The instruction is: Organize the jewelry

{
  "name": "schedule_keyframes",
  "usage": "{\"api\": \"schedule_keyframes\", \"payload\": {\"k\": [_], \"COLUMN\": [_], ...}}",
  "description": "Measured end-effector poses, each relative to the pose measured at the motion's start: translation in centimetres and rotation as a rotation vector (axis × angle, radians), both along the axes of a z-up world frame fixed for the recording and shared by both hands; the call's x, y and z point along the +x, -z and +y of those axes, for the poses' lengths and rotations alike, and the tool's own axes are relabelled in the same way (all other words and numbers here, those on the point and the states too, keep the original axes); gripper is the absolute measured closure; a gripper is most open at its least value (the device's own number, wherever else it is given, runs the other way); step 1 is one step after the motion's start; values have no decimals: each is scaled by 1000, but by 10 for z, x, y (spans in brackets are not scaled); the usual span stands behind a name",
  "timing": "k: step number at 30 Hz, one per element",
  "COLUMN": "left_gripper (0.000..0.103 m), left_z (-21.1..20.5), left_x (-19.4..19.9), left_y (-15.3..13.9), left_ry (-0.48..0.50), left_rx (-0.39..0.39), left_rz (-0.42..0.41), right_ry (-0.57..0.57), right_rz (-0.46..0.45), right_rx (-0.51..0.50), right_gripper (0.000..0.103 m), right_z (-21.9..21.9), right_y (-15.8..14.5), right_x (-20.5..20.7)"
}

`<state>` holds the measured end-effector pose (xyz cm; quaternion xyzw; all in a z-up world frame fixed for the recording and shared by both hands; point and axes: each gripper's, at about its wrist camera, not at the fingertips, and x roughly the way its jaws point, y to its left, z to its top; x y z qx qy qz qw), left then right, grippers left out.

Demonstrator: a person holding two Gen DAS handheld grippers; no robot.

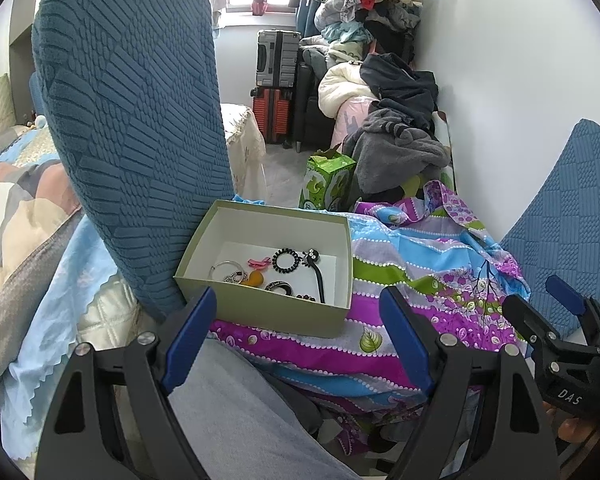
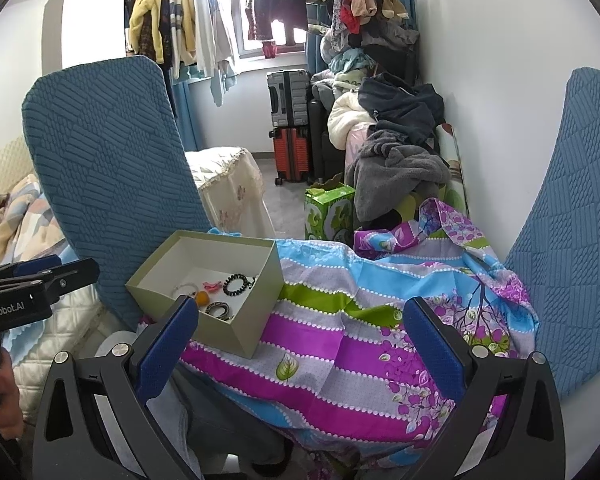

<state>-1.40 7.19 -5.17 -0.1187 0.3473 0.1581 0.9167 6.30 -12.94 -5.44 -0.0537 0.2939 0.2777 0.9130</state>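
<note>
We cannot make out the small trinkets (image 1: 236, 276) at the box (image 2: 260, 316) corner (its near wall hides some), and the left gripper (image 2: 80, 272) is cut off at the right wrist view's edge.

The box (image 1: 260, 312) is pale olive outside, white inside. The cloth (image 1: 420, 272) under it carries purple, blue, green and grey stripes (white dots edging each). Blue pads (image 1: 190, 336) line the black left claw (image 1: 296, 340).

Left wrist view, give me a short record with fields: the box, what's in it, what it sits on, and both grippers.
container: open pale green cardboard box
contents: black coiled hair tie, pink bow clip, orange round piece, silver bangle, other small pieces
surface: purple, blue and green floral cloth
neighbour: blue textured chair back, left of box
left gripper: open, empty, short of the box
right gripper: open, empty
</note>
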Motion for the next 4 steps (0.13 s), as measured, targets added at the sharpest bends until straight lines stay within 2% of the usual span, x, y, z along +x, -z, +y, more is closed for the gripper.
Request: {"api": "schedule_keyframes", "payload": {"k": [4], "left_gripper": [20], "left_z": [1], "left_x": [0], "left_y": [1], "left_ry": [0], "left_rx": [-5], "left_rz": [3], "right_ry": [-1], "right_rz": [3], "right_rx": [-3], "right_gripper": [0], "right_z": [5], "right_y": [2], "right_x": [0]}}
